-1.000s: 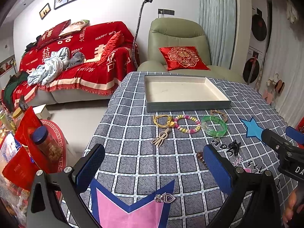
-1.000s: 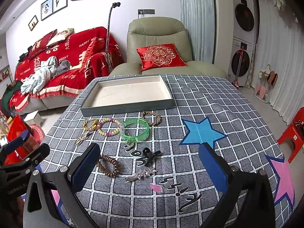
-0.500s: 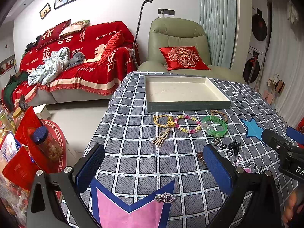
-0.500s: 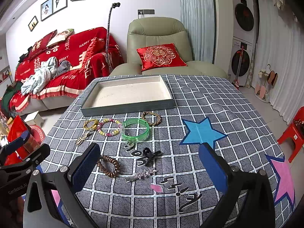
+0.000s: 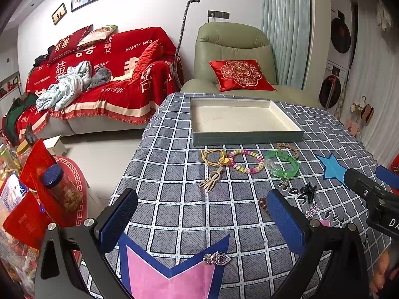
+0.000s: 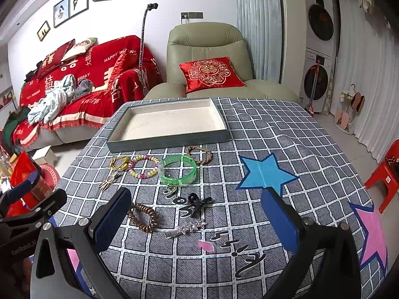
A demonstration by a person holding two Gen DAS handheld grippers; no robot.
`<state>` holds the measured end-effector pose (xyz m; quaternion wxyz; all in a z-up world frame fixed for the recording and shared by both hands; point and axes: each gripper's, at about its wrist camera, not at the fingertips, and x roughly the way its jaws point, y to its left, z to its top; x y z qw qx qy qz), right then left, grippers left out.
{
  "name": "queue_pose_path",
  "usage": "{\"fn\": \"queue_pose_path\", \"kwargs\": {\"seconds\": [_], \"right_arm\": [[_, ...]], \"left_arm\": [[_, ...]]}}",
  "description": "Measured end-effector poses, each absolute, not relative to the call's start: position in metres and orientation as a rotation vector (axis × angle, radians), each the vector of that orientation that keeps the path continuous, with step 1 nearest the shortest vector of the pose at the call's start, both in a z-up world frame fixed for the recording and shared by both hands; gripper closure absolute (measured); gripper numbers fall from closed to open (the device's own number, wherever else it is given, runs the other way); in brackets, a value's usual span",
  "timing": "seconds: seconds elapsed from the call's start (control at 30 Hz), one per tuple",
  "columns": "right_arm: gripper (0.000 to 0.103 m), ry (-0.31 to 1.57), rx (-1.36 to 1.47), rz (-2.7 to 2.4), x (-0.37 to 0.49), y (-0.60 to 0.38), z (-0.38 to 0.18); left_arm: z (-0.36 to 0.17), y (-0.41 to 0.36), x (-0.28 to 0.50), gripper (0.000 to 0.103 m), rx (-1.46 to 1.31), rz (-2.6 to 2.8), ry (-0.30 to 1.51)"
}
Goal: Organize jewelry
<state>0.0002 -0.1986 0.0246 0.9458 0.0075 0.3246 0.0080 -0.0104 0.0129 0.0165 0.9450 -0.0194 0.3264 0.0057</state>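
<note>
An empty grey tray (image 5: 247,139) (image 6: 169,142) with a cream inside stands at the far side of the checked tablecloth. In front of it lie a yellow cord bracelet (image 5: 214,157), a pastel bead bracelet (image 5: 246,160) (image 6: 144,166), a green bangle (image 5: 281,166) (image 6: 177,169) and a braided ring (image 6: 199,154). Nearer lie a beige clip (image 5: 212,180), a black bow clip (image 6: 198,203), a brown bead bracelet (image 6: 143,218), a star hairpin (image 6: 185,228) and a heart brooch (image 5: 216,259). My left gripper (image 5: 202,221) and right gripper (image 6: 197,224) hover open over the near table, holding nothing.
A red-covered sofa (image 5: 99,74) and a green armchair (image 5: 234,57) stand behind the table. Jars and red packets (image 5: 37,194) crowd the floor at the left. A red stool (image 6: 385,169) is at the right. The table edge drops off at the left.
</note>
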Motion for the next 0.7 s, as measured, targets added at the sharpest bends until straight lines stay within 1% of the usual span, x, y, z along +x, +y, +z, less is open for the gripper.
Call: {"fn": "queue_pose_path", "kwargs": {"seconds": [0.7], "right_arm": [[0.0,0.663,0.019,0.019,-0.0015,-0.1981,0.0243]], "left_arm": [[0.0165,0.0125,-0.0103,0.0,-0.041,0.011,0.666]]}}
